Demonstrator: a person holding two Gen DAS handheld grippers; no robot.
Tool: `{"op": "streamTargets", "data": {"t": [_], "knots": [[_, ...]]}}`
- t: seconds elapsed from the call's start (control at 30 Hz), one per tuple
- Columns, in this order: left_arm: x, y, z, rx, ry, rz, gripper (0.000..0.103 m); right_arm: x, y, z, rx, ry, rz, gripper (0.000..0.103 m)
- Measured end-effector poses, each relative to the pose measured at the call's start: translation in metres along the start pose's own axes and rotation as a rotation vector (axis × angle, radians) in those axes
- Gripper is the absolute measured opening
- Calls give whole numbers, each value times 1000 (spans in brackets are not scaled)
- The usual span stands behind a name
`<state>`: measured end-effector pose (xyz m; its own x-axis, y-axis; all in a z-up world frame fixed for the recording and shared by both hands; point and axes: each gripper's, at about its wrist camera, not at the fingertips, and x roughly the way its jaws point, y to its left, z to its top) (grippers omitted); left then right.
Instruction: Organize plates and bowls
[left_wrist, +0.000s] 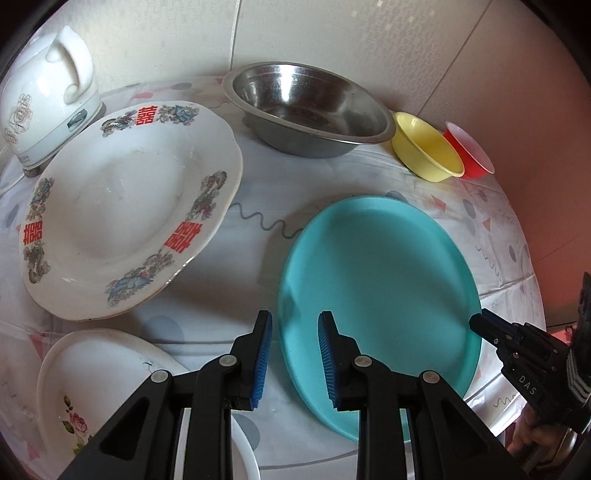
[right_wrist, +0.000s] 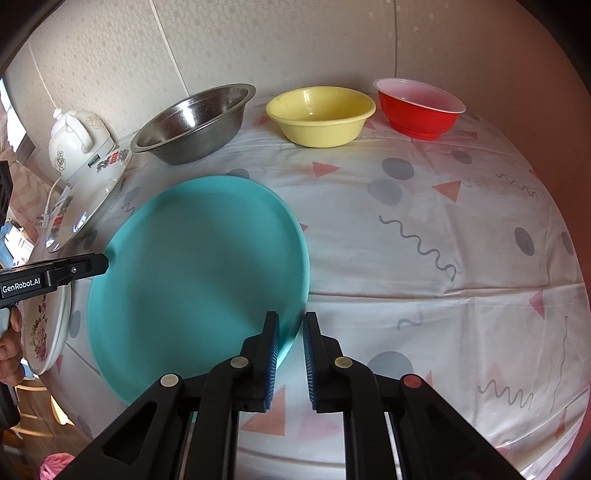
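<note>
A large teal plate (left_wrist: 380, 288) (right_wrist: 199, 280) sits mid-table, held at opposite rims. My left gripper (left_wrist: 295, 350) straddles its left rim, one blue pad over and one under, shut on the edge; in the right wrist view the left gripper (right_wrist: 105, 264) meets that rim. My right gripper (right_wrist: 291, 350) is shut on the plate's right rim, and in the left wrist view the right gripper (left_wrist: 480, 325) touches it. At the back stand a steel bowl (left_wrist: 306, 107) (right_wrist: 192, 125), a yellow bowl (left_wrist: 424, 151) (right_wrist: 321, 114) and a red bowl (left_wrist: 469, 151) (right_wrist: 417, 110).
A big white plate with red characters (left_wrist: 125, 214) (right_wrist: 85, 206) lies left of the teal one, before a white kettle (left_wrist: 48, 99) (right_wrist: 77, 144). A small floral plate (left_wrist: 92, 387) (right_wrist: 48, 332) sits near the front left. The patterned tablecloth (right_wrist: 443, 295) spreads to the right.
</note>
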<state>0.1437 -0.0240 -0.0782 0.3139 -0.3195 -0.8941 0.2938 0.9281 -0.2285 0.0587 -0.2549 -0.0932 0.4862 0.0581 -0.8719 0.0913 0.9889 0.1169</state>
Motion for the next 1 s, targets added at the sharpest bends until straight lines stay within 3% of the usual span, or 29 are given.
{"op": "streamTargets", "data": {"t": [0.37,0.6,0.8,1.0], "knots": [[10,-42,-17,97,-2,14,19,-6,-46,-3,128,-7,18,14],[9,-48,-24,37,-31,17,18,-8,-53,-5,150,-15,55,16],[8,-59,-30,83,-44,50,18,-10,-52,-6,143,-11,21,17],[6,-62,-35,87,-61,41,17,-11,-52,-5,145,5,-53,26]]}}
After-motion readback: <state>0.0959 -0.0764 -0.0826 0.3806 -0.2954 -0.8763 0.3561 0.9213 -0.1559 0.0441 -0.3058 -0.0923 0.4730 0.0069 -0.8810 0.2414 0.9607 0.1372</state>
